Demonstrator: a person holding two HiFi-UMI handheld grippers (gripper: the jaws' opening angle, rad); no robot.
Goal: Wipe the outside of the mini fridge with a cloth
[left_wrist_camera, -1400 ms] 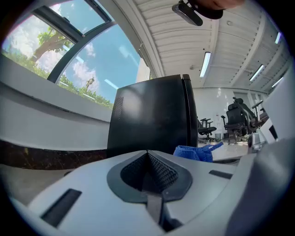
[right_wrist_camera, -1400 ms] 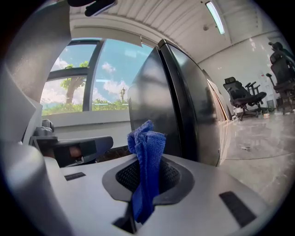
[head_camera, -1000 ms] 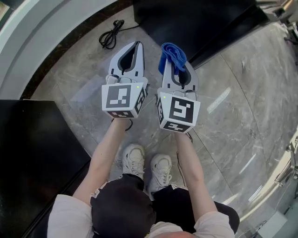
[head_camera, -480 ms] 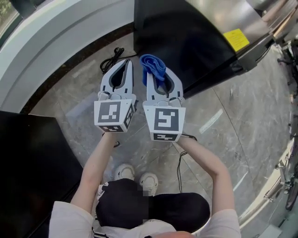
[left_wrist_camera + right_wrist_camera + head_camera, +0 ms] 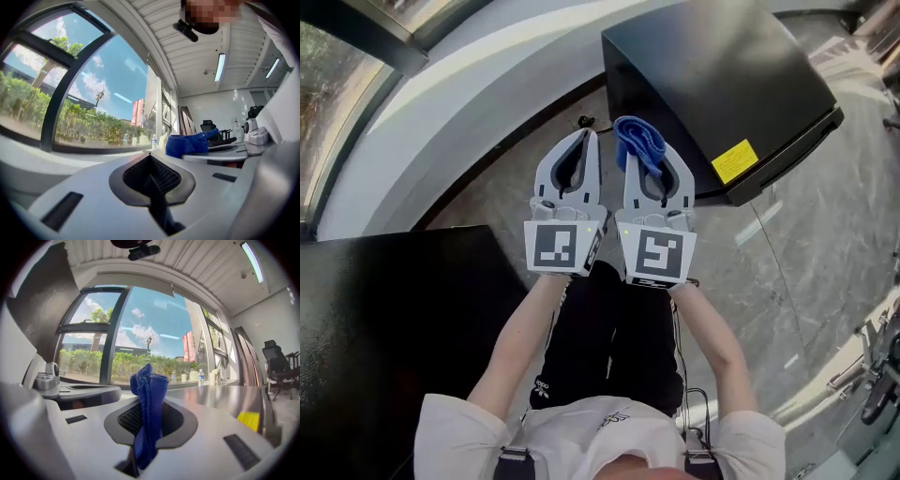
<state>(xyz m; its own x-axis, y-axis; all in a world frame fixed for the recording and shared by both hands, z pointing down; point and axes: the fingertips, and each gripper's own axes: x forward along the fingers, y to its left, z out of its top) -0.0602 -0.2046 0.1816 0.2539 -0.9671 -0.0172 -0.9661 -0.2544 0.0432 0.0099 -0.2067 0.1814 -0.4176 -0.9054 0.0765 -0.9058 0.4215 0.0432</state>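
- Left gripper [image 5: 584, 137]: jaws pressed together, nothing between them, held level just beside the right one.
- Right gripper [image 5: 654, 148]: jaws pinched on a blue cloth [image 5: 637, 141], folded, sticking up past the tips in a bunched wad.
- Same cloth in the left gripper view too, a blue lump off to the right beyond the closed jaws.
- Black mini fridge [image 5: 712, 80] on the floor ahead and to the right — top face toward the head camera, yellow sticker [image 5: 733, 160] near its front corner.
- Right gripper's tips and cloth right at the fridge's near left corner in the head view; touching or not, impossible to tell.
- Grey marbled floor [image 5: 787, 272] underneath, a pale curved ledge [image 5: 441, 103] under the window on the left.
- Large black surface [image 5: 384, 309] at the person's left side — close to the left forearm.
- Both forearms stretched forward, grippers side by side, marker cubes facing up.
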